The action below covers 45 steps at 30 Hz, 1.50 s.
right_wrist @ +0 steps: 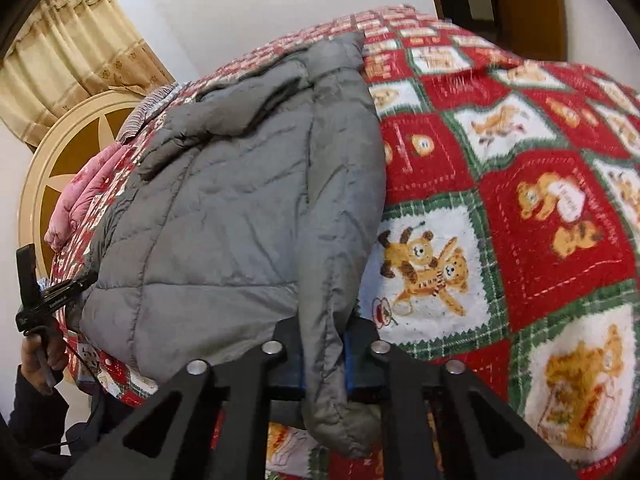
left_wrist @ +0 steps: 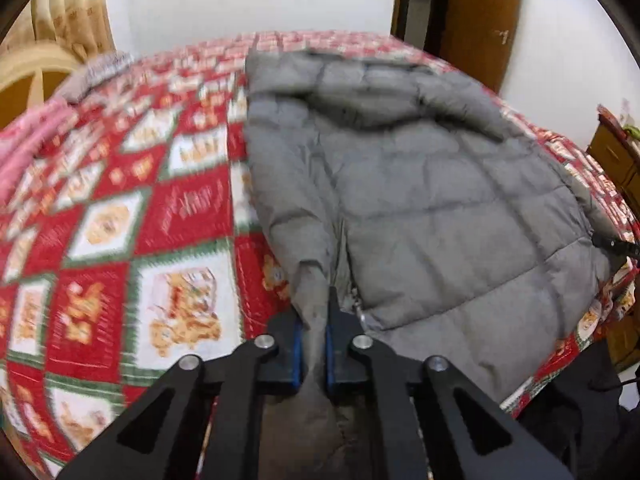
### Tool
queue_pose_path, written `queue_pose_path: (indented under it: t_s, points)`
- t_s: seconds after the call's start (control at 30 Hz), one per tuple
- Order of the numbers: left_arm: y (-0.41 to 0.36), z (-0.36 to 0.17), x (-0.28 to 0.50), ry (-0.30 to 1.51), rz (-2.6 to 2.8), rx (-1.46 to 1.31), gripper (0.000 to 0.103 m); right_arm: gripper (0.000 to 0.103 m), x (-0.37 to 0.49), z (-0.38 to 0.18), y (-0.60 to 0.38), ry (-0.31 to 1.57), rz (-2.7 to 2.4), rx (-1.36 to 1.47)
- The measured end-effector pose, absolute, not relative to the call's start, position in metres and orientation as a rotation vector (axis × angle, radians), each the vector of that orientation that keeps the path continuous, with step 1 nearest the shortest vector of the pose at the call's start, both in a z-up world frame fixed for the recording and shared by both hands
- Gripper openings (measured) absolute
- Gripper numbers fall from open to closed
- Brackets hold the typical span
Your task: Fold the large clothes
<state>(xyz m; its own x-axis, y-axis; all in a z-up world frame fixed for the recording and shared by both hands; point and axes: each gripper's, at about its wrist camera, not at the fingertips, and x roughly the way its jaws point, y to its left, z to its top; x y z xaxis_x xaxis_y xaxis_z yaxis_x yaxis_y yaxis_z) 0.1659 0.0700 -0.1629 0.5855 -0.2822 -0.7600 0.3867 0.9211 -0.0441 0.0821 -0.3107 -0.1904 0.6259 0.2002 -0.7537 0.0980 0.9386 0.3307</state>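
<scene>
A grey quilted puffer jacket (left_wrist: 420,200) lies spread on a bed, hood end far from me. My left gripper (left_wrist: 314,320) is shut on the jacket's near left hem by the zipper. In the right wrist view the same jacket (right_wrist: 240,208) fills the left half, and my right gripper (right_wrist: 324,344) is shut on its near right edge, with grey fabric hanging down between the blue pads (right_wrist: 347,360). The left gripper (right_wrist: 86,280) also shows at the jacket's far corner in that view, held by a hand.
The bed wears a red, white and green bear-print blanket (right_wrist: 520,240). Pink and striped clothes (right_wrist: 76,200) lie near the round headboard (right_wrist: 48,168). Curtains (right_wrist: 72,48) hang behind. A wooden door (left_wrist: 480,20) and a wooden cabinet (left_wrist: 616,160) stand to the right.
</scene>
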Motion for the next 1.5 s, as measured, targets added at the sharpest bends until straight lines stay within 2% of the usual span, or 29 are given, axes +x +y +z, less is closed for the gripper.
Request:
queue_pose_path:
  t_s: [0.2, 0.43, 0.6, 0.77, 0.9, 1.0, 1.03, 1.07, 1.1, 1.13, 1.17, 1.2, 1.23, 1.3, 1.5]
  points:
    - [0.095, -0.094, 0.127, 0.701, -0.471, 0.071, 0.008, 0.008, 0.045, -0.136, -0.310, 0.786, 0.109, 0.347]
    - [0.104, -0.054, 0.089, 0.559, -0.480, 0.078, 0.008, 0.008, -0.021, -0.075, -0.307, 0.658, 0.118, 0.313]
    - [0.086, -0.043, 0.139, 0.495, -0.428, 0.103, 0.008, 0.008, -0.008, -0.045, -0.314, 0.533, 0.102, 0.305]
    - [0.062, -0.038, 0.232, 0.525, -0.366, 0.116, 0.008, 0.008, 0.079, -0.031, -0.335, 0.481, 0.043, 0.333]
    - [0.048, -0.054, 0.295, 0.582, -0.336, 0.137, 0.008, 0.008, 0.160, -0.033, -0.351, 0.504, 0.001, 0.355]
    - [0.038, -0.080, 0.332, 0.648, -0.278, 0.149, 0.017, 0.008, 0.214, -0.046, -0.356, 0.571, -0.017, 0.347]
    - [0.035, -0.087, 0.340, 0.665, -0.249, 0.158, 0.032, 0.009, 0.228, -0.052, -0.359, 0.574, -0.026, 0.361]
    - [0.034, -0.094, 0.348, 0.677, -0.194, 0.173, 0.057, 0.011, 0.239, -0.059, -0.363, 0.579, -0.032, 0.377]
    - [0.032, -0.095, 0.349, 0.664, -0.164, 0.175, 0.069, 0.012, 0.253, -0.067, -0.366, 0.595, -0.040, 0.384]
    - [0.033, -0.093, 0.347, 0.639, -0.143, 0.163, 0.086, 0.018, 0.262, -0.074, -0.369, 0.607, -0.050, 0.390]
    - [0.037, -0.091, 0.346, 0.614, -0.129, 0.143, 0.095, 0.023, 0.274, -0.084, -0.374, 0.622, -0.066, 0.402]
    - [0.040, -0.088, 0.346, 0.595, -0.125, 0.120, 0.098, 0.033, 0.283, -0.091, -0.378, 0.632, -0.081, 0.404]
    - [0.042, -0.084, 0.348, 0.582, -0.115, 0.102, 0.101, 0.049, 0.292, -0.098, -0.383, 0.641, -0.087, 0.410]
    - [0.045, -0.080, 0.354, 0.559, -0.089, 0.081, 0.102, 0.068, 0.307, -0.106, -0.391, 0.638, -0.103, 0.434]
    - [0.060, -0.061, 0.362, 0.498, -0.018, -0.044, 0.103, 0.073, 0.329, -0.099, -0.398, 0.557, -0.148, 0.440]
